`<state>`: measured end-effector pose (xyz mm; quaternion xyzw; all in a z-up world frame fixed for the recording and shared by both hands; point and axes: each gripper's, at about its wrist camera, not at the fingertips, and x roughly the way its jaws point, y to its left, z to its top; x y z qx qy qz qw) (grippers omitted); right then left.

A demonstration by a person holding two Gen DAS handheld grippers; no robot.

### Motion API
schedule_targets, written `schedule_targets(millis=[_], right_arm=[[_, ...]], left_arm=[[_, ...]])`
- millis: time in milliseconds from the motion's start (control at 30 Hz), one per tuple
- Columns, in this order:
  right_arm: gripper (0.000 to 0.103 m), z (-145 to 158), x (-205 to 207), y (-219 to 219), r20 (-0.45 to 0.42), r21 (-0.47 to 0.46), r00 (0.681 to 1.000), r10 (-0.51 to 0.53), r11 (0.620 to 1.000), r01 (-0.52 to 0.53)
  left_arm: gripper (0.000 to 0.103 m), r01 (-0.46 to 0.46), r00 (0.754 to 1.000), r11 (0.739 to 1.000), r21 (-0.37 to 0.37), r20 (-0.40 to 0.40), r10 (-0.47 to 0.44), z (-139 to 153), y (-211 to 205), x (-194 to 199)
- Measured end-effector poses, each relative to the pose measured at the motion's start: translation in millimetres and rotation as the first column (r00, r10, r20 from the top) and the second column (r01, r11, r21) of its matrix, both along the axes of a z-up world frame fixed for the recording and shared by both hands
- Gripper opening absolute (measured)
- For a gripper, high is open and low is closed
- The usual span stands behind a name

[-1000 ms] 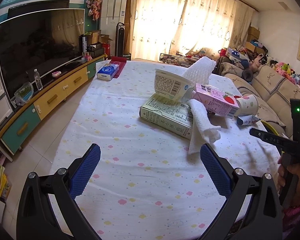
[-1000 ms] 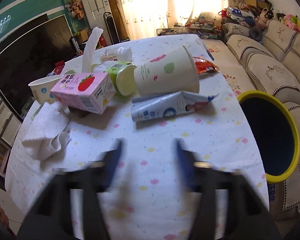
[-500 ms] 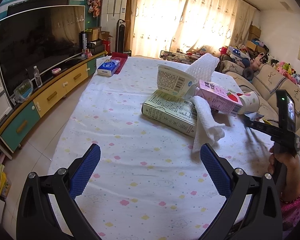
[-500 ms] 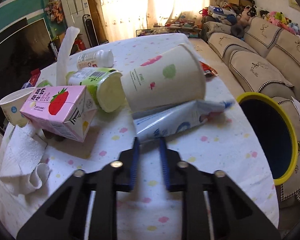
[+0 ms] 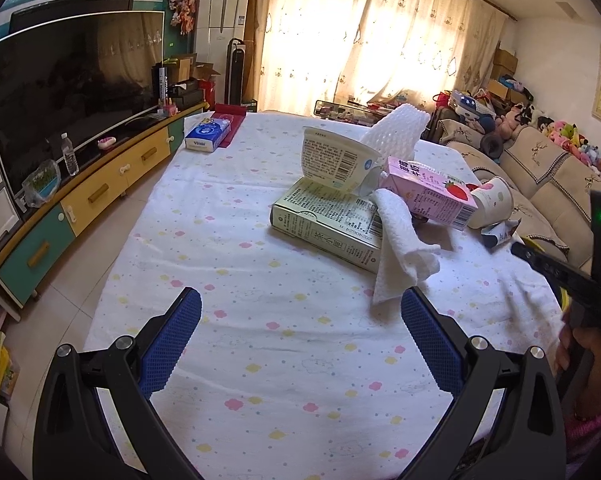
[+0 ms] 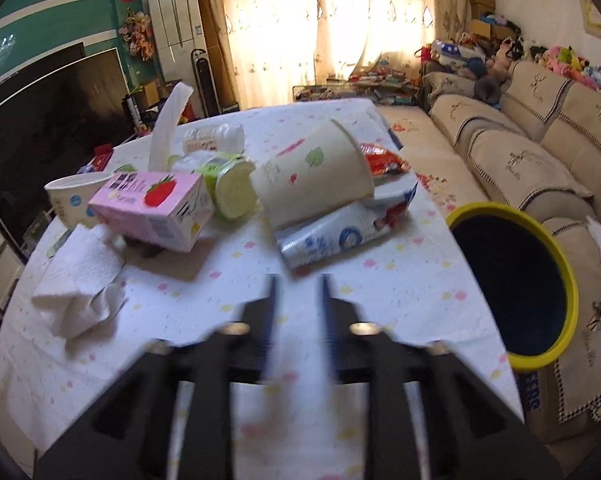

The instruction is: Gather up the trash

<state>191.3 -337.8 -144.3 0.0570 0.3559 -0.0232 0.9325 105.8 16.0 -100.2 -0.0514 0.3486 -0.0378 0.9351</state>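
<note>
Trash lies in a heap on the spotted tablecloth: a pink strawberry milk carton, a paper cup on its side, a crumpled blue-and-white wrapper, a green-lidded tub, white tissue and a flat green box. My right gripper is narrowly parted, blurred, its tips just short of the wrapper and holding nothing. My left gripper is wide open and empty above the cloth, short of the tissue. A yellow-rimmed bin stands right of the table.
A sofa runs along the right behind the bin. A TV on a cabinet is at the left. A tissue pack lies at the table's far left corner. A red snack packet lies behind the cup.
My right gripper narrowed its fingers and came up to the wrapper, then drew back slightly. The left gripper stayed open and nearly still.
</note>
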Motion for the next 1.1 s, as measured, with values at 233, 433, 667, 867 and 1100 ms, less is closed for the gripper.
schedule_targets(millis=[233,433,667,867,1100], right_arm=[[0.093,3.5,49.6,-7.9,-0.026,-0.084,0.999,0.035,0.996,-0.037],[0.095,-3.7,90.7,-25.5,-0.08,-0.118,0.996,0.045,0.991,-0.055],[0.095,-31.0,107.5,-38.1,-0.22,-0.063,0.975,0.04,0.997,-0.055],[0.091,-32.2,71.1,-19.9,-0.22,-0.102,0.971,0.09,0.988,-0.115],[0.089,-31.5,9.3,-0.2,-0.181,-0.096,0.954,0.237,0.962,-0.257]], left_arm=[[0.098,-0.006,1.0,1.0,0.007,0.007,0.006,3.9,4.1,1.4],[0.098,-0.004,1.0,1.0,0.013,-0.01,0.004,-0.1,3.1,7.1],[0.098,0.008,1.0,1.0,0.02,-0.015,-0.008,-1.8,-2.8,12.4],[0.098,0.017,1.0,1.0,0.017,-0.015,-0.017,-0.4,-7.1,14.7],[0.098,0.033,0.999,0.999,0.025,-0.006,-0.033,4.7,-12.2,11.6]])
